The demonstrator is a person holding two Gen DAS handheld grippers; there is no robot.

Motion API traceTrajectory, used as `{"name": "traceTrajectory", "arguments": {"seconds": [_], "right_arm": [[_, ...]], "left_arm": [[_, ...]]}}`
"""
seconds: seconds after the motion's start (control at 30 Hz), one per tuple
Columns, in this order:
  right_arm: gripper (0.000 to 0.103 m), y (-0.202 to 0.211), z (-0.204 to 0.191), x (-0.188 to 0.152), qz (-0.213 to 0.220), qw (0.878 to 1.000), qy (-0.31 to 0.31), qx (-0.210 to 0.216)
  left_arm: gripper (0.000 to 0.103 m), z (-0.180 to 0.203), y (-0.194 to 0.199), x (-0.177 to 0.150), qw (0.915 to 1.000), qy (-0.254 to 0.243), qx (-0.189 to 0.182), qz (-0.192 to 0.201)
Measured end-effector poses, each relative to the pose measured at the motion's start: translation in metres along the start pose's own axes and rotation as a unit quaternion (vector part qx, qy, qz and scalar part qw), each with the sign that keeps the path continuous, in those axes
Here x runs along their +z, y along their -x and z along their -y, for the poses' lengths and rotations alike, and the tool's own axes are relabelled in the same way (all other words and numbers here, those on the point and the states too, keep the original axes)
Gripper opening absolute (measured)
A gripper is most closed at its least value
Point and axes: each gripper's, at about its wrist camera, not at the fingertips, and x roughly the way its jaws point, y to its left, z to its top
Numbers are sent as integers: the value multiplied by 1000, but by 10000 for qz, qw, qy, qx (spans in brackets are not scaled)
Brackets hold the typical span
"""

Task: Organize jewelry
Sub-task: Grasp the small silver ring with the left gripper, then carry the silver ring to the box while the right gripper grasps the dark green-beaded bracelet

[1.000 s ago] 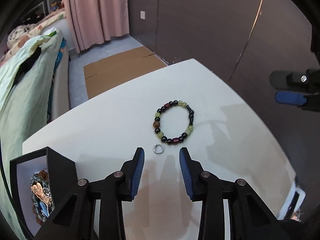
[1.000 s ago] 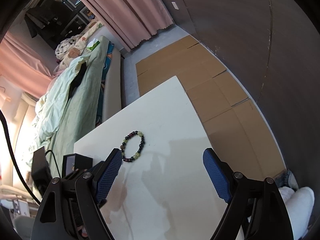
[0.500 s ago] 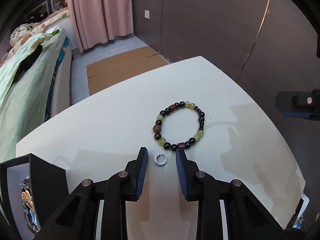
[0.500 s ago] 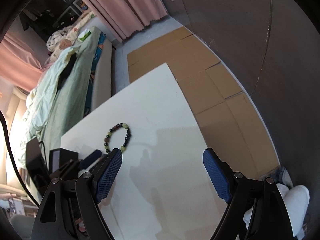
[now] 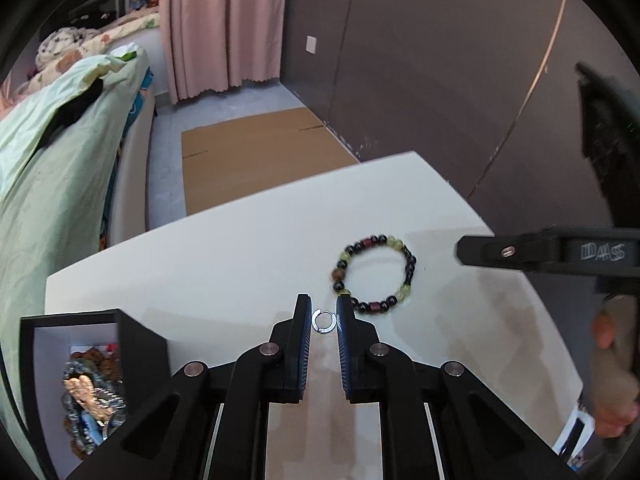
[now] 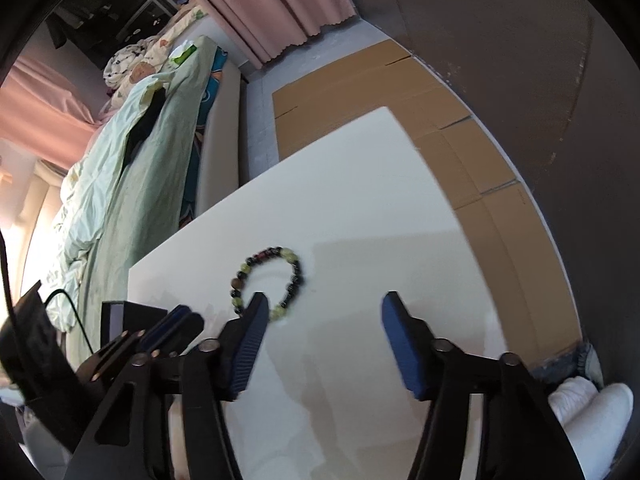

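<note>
A small silver ring (image 5: 323,321) lies on the white table (image 5: 240,260), between the pads of my left gripper (image 5: 324,318). The jaws are closing and stand a hair wider than the ring. Just beyond it lies a bracelet (image 5: 374,306) of black, green and dark red beads. My right gripper (image 6: 325,310) hovers low over the table with its jaws closing and nothing between them. The bracelet (image 6: 296,274) sits just past its left fingertip. One right finger (image 5: 520,252) reaches in from the right. An open black jewelry box (image 5: 144,344) at the near left holds several pieces.
A bed with a pale green quilt (image 5: 52,168) runs along the table's left side. Flat cardboard (image 5: 256,152) covers the floor beyond the far edge, before a dark wall. A hand (image 5: 612,360) holds the right gripper. White shoes (image 6: 592,400) are below the table's right edge.
My left gripper moved forward until its fingers flank the ring, and its jaws narrowed. My right gripper dropped toward the table near the bracelet, and its jaws narrowed too.
</note>
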Motion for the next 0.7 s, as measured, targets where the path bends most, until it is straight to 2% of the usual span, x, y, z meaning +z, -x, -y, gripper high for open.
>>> {"name": "traceTrajectory", "arguments": {"seconds": [0.2,0.37,0.5,0.57,0.63,0.7], "right_arm": [[39,-13,-17,6,91,9998,156,-36],[36,-26,-32,7,70,9994,330,-113],[26,-41,-38,7,-20,9979,417,-495],[22,-42,-46,6,24,9948,612,-820],[14,-43,-52,5,-8,9909,802,-1084],[10,-42,-52,5,-55,9900,881,-1103]], "left_arm": [[13,-19,15,3,9996,248,43,145],[13,-35,26,4,9988,400,115,264],[13,-41,24,1,9986,459,144,237],[13,-41,23,1,9986,435,165,234],[13,-41,21,0,9987,412,205,226],[13,-42,20,-1,9987,427,201,208]]}}
